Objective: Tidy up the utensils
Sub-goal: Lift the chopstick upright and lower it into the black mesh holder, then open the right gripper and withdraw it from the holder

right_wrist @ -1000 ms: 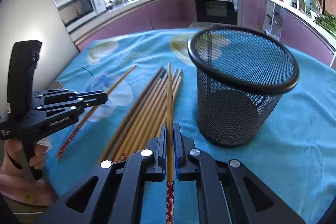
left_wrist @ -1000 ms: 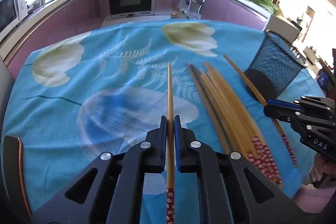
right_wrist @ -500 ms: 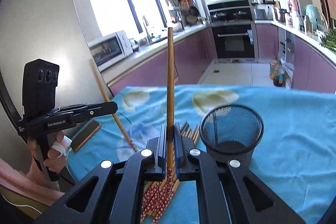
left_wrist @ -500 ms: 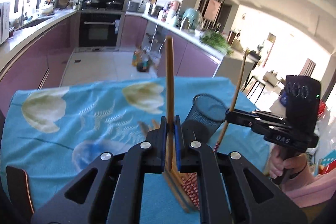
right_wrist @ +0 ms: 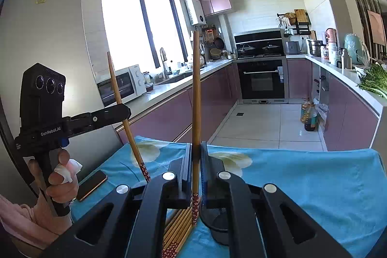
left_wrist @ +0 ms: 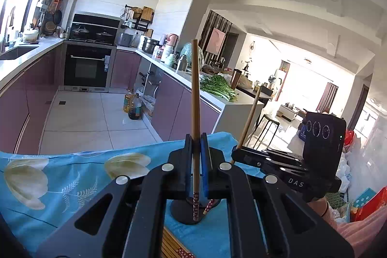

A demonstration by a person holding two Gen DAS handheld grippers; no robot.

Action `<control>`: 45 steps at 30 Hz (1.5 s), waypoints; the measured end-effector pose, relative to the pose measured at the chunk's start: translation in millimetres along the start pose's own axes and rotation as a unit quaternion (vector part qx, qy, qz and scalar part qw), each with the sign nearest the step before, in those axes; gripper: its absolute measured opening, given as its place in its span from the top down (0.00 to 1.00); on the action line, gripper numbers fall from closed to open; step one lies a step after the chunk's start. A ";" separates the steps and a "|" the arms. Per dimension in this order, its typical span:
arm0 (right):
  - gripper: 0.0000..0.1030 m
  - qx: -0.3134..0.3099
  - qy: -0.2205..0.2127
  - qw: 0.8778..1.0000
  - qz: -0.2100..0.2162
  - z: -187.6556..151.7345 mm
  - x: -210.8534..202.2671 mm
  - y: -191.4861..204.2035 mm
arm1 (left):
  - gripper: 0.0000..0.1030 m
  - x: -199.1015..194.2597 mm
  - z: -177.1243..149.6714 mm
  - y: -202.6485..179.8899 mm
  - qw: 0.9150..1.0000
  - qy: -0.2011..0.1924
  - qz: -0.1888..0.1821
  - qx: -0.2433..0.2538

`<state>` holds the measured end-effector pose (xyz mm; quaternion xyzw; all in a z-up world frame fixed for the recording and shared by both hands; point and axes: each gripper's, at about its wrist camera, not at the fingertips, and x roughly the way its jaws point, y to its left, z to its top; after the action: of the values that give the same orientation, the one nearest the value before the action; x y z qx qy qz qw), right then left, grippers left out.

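My left gripper [left_wrist: 196,142] is shut on a wooden chopstick [left_wrist: 195,93] and holds it upright, patterned end down, above the black mesh cup [left_wrist: 186,209]. My right gripper [right_wrist: 196,151] is shut on another chopstick [right_wrist: 196,93], also upright, its patterned end beside the mesh cup [right_wrist: 215,219]. Each gripper shows in the other's view: the right one [left_wrist: 238,154] with its tilted chopstick [left_wrist: 250,113], the left one [right_wrist: 123,110] with its chopstick [right_wrist: 121,100]. Several chopsticks [right_wrist: 179,229] lie bundled on the blue cloth left of the cup.
The table carries a blue flowered cloth [right_wrist: 302,175]. A phone [right_wrist: 93,185] lies near its left edge. Kitchen counters, an oven [right_wrist: 262,79] and oil bottles [right_wrist: 307,115] on the floor stand beyond the table.
Both grippers have lifted higher and tilted up with their chopsticks, which now stand upright over the cup. The table has dropped low in both views.
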<state>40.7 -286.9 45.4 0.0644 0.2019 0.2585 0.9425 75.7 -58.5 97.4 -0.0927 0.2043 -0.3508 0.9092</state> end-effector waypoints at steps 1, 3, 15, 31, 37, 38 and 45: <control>0.95 0.000 -0.001 1.000 -0.002 1.4 -0.8 -2.1 | 0.93 3.9 3.9 -3.7 1.000 -0.002 -0.003 0.001; 0.95 -0.004 -0.004 1.000 -0.012 2.4 -0.8 -4.2 | 0.93 13.2 7.5 -7.7 1.000 -0.002 -0.007 0.005; 0.95 0.000 0.040 0.998 -0.041 -9.6 27.9 -23.5 | 0.93 98.1 -28.3 -12.3 0.995 0.094 0.008 0.021; 0.92 0.033 0.144 0.987 -0.056 -34.0 84.7 -40.1 | 0.82 151.5 -69.7 28.0 0.986 0.164 0.043 0.007; 0.74 0.028 0.116 0.989 -0.085 -29.1 79.0 -40.1 | 0.71 111.8 -61.4 26.4 0.990 0.113 0.078 0.018; 0.73 0.026 0.107 0.990 -0.090 -28.5 74.5 -38.5 | 0.70 103.3 -59.7 26.7 0.991 0.105 0.086 0.019; 0.61 -0.016 0.059 0.997 -0.051 -27.0 35.8 -4.9 | 0.56 48.5 -67.7 43.3 0.988 0.075 0.132 0.019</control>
<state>59.9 -272.3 7.3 0.0240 0.2559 0.2168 0.9418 104.7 -61.1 8.2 -0.0213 0.2758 -0.2372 0.9312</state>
